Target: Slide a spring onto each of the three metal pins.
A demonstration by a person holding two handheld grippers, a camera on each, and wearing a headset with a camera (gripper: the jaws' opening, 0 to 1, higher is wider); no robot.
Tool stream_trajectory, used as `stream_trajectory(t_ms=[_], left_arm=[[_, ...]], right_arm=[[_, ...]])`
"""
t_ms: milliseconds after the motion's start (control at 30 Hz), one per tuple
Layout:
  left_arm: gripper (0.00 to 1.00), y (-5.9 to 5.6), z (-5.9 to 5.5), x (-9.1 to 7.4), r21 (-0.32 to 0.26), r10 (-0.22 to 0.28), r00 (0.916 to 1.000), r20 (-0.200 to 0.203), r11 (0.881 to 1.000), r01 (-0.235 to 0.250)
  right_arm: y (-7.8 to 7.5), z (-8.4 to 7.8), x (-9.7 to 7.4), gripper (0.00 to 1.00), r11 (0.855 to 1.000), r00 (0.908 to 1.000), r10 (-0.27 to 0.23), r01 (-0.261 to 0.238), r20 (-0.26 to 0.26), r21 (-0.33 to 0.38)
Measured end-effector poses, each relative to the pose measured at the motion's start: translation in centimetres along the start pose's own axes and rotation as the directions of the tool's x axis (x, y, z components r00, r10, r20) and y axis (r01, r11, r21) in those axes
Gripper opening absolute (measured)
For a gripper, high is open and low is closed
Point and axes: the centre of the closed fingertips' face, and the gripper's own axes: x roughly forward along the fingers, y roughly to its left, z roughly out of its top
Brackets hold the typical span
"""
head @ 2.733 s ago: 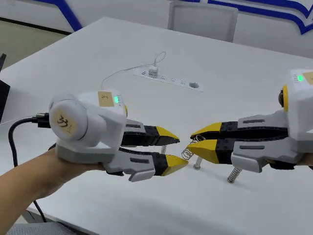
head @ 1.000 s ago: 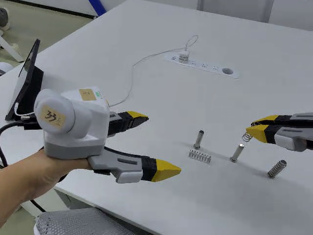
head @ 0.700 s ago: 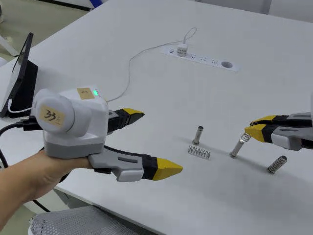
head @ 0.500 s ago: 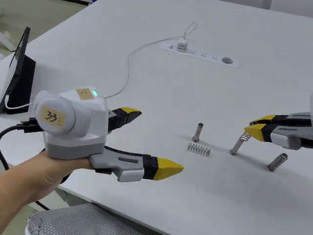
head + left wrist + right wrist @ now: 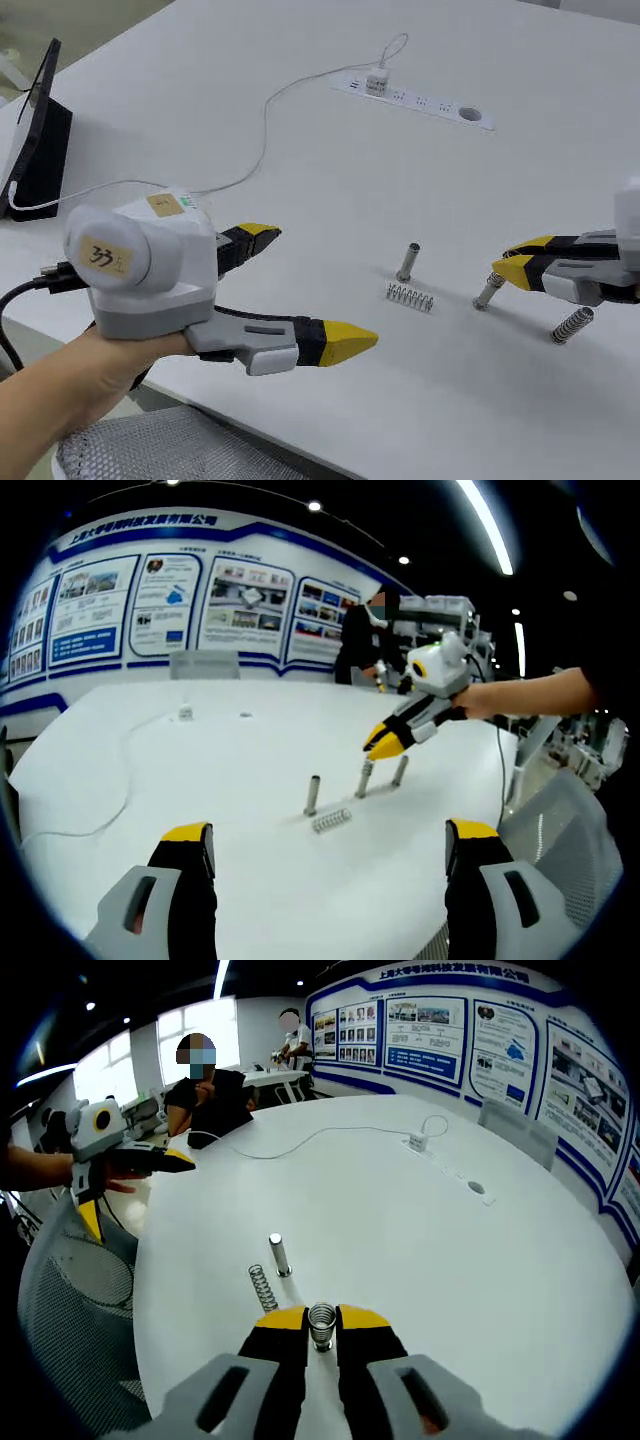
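Note:
Three metal pins stand on the white table (image 5: 300, 180). The left pin (image 5: 408, 261) is bare, and a loose spring (image 5: 409, 296) lies in front of it. My right gripper (image 5: 508, 268) is shut on a spring (image 5: 321, 1325), which it holds over the top of the tilted middle pin (image 5: 487, 292). The right pin (image 5: 571, 325) carries a spring. My left gripper (image 5: 315, 288) hovers open and holds nothing, to the left of the pins. The left gripper view shows the bare pin (image 5: 313, 795) and the loose spring (image 5: 331, 822) ahead of its jaws.
A white power strip (image 5: 415, 100) lies at the back, with a cable (image 5: 262, 130) running left to a dark screen (image 5: 35, 130) at the table's left edge. A mesh chair (image 5: 150, 450) is below the near edge. People sit beyond the table.
The right gripper has carried its spring down and left, from above the middle pin onto the pin's top. The left gripper stays open and has hardly moved. The head camera has shifted.

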Motion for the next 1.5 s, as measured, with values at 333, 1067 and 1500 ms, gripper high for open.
stream_trajectory(t_ms=[333, 1067, 1500], left_arm=[[0.97, -0.5, -0.5, 0.3, 0.008, -0.010, 0.9996, -0.026, 1.000, 0.010], [0.97, -0.6, -0.4, 0.2, -0.021, -0.018, 0.9997, -0.018, 1.000, 0.018], [0.97, -0.9, -0.9, 0.4, -0.024, -0.034, 0.9987, -0.037, 0.999, 0.033]], right_arm=[[-0.1, -1.1, 0.8, 0.11, 1.000, 0.9997, 0.004, -0.004, -0.023, 0.013], [0.1, -3.0, 2.3, 0.11, 0.999, 0.9974, -0.012, 0.010, -0.071, -0.032], [-0.5, -1.2, 0.4, 0.17, 0.998, 0.9983, -0.058, 0.058, 0.004, -0.027]])
